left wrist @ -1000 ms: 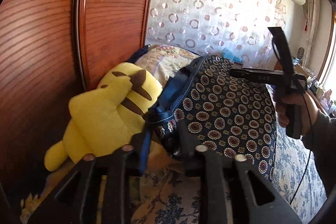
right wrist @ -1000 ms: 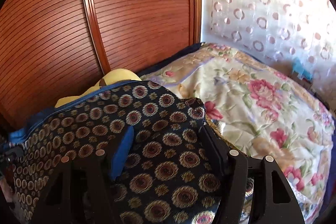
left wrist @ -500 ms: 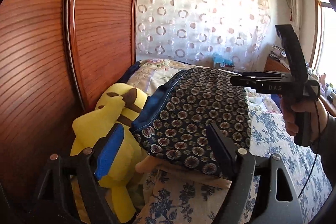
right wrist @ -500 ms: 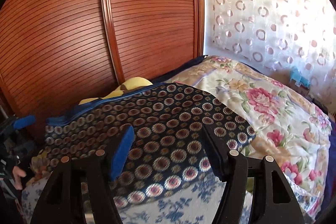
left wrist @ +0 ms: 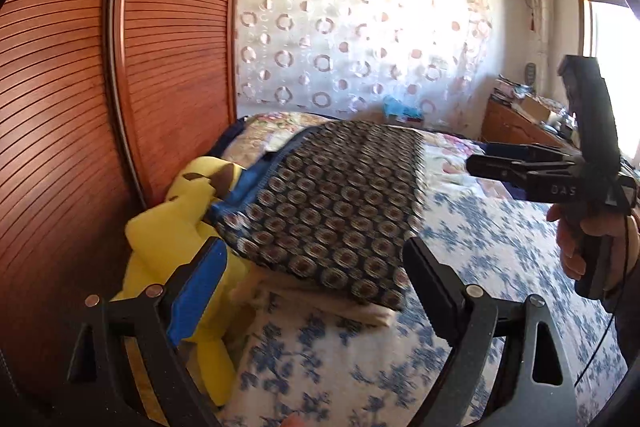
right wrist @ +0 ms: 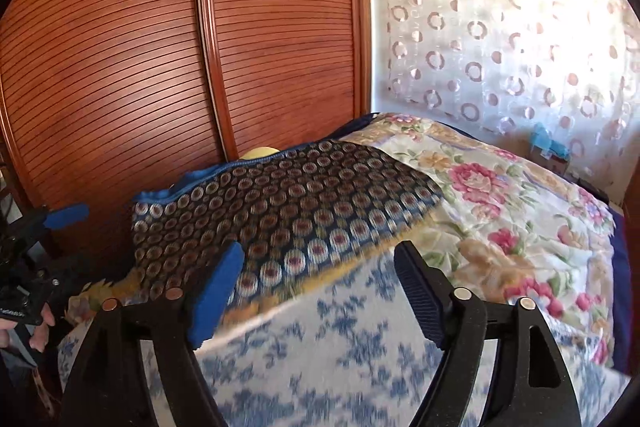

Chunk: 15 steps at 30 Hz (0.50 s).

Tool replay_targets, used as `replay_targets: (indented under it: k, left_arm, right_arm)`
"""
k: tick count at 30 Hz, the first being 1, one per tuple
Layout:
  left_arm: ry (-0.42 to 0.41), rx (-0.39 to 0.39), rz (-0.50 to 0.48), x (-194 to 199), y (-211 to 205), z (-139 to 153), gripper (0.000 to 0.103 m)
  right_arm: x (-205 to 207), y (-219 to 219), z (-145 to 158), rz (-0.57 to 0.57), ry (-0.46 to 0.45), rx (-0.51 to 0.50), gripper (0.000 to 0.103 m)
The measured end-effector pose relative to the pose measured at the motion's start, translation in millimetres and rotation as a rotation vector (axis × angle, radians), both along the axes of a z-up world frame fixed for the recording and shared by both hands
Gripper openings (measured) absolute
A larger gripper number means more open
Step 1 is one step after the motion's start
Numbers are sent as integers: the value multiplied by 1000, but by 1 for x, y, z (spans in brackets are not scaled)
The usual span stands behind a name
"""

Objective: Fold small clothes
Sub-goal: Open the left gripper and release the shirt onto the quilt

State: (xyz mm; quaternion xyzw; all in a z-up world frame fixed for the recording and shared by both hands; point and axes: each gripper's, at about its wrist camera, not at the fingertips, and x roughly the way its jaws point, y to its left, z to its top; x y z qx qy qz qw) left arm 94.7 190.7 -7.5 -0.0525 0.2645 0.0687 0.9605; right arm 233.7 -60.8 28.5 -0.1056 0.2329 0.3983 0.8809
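Yellow plush toy [left wrist: 168,239] mostly left-view only

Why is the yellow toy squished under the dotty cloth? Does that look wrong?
A bit odd, yes. The yellow plush toy lies wedged against the wooden wardrobe door, and the folded patterned garment rests partly over it, so that edge sits raised instead of flat on the bed.

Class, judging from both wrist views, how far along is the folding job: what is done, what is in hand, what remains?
Done: the patterned garment lies folded flat on a pale stack on the bed, beside the yellow plush toy. In hand: nothing; the left gripper and right gripper are both open and empty. Left: no other unfolded garment is visible, so this one looks finished.
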Motion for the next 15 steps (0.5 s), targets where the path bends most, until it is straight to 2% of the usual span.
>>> replay_targets:
  k: [7, 15]
  left_arm:
    - [29, 17, -87, -4, -39, -7, 90]
    - [3, 36, -177, -12, -93, 4, 90]
  right_arm:
    - [-61, -56, -8, -128, 4, 20, 83]
    - [-138, -121, -13, -343, -11, 40, 83]
